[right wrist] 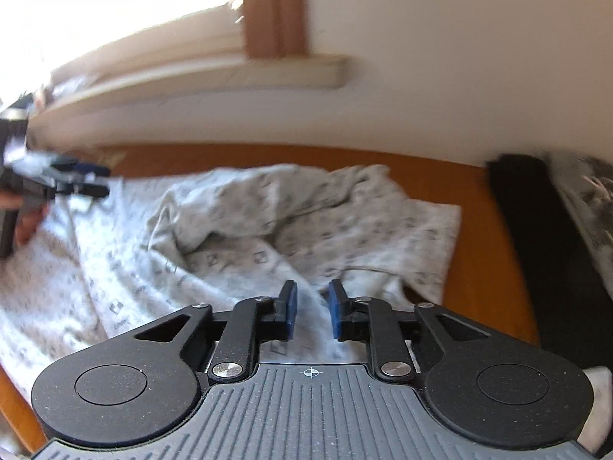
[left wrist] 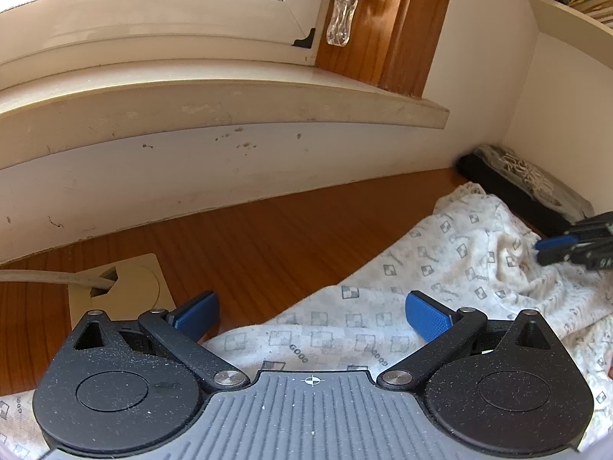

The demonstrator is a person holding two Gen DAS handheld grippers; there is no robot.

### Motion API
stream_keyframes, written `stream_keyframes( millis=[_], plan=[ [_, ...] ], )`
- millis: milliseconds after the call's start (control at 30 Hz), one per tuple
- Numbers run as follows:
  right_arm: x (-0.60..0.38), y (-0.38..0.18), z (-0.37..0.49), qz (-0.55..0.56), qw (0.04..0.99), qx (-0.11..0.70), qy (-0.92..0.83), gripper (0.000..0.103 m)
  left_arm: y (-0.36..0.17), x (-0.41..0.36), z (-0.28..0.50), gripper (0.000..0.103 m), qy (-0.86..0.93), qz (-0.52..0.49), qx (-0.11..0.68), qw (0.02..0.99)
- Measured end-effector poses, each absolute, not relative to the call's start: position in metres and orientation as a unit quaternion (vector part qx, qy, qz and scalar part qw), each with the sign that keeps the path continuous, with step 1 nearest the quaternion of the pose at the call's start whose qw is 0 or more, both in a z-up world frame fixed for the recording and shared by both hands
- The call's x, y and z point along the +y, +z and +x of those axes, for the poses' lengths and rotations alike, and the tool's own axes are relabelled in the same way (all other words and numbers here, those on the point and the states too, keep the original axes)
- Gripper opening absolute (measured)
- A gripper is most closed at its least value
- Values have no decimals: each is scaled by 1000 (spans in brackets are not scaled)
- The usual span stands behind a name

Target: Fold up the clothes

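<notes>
The left gripper (left wrist: pixel 312 316) has its two blue pads (left wrist: pixel 427 320) spread wide apart, with nothing between them. It tips down over the near edge of the cloth (left wrist: pixel 440 268). The right gripper (right wrist: pixel 311 308) also tips down. Its two blue pads (right wrist: pixel 336 308) stand a little apart with a ridge of the cloth rising in the gap; the picture is too blurry to tell if they pinch it.

There is one cloth. It is white with small grey squares, and it lies crumpled on the brown wooden table (left wrist: pixel 249 245), near the corner of the wall. In the right view a hand (right wrist: pixel 28 224) holds the left gripper at the far left.

A cream plate (left wrist: pixel 132 287) with a hole sits in the table, and one grey cable (left wrist: pixel 49 278) goes into it. One black flat thing (right wrist: pixel 544 237) lies beside the cloth by the wall. A window sill (left wrist: pixel 214 103) runs above the table.
</notes>
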State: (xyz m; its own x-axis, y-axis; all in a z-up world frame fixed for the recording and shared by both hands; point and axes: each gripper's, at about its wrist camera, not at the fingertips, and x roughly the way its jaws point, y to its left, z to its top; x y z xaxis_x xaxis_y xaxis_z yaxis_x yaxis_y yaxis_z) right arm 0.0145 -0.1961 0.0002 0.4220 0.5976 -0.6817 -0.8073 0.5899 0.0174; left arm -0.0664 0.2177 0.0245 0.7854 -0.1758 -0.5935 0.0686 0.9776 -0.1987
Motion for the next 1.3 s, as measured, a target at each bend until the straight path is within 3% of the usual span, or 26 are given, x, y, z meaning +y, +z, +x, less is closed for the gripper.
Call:
stream_keyframes(
  millis=[467,533,567,867,967,1200,1233,1300],
  plan=[
    [-164,-3,23,-146,802,335,472,34,24,217,-67,103,-67,-79,320,942],
    [-158,-4,21,-164,800,335,470,22,24,218,-67,103,-67,-80,320,942],
    [-157,-3,18,-171,800,334,469,3,24,218,-67,103,-67,-80,320,942],
    [-195,62,-21,-171,839,300,422,2,24,221,-67,103,-76,-77,316,942],
    [-210,66,-34,-175,831,328,415,2,24,220,-68,103,-77,-78,316,942],
    [-222,46,-42,-179,805,380,418,6,25,219,-68,103,-76,-77,318,942],
    [-222,46,-39,-173,809,376,417,10,25,219,-68,103,-76,-77,318,942],
    [-218,48,-22,-139,820,370,414,29,25,219,-68,103,-76,-77,319,941]
  ],
)
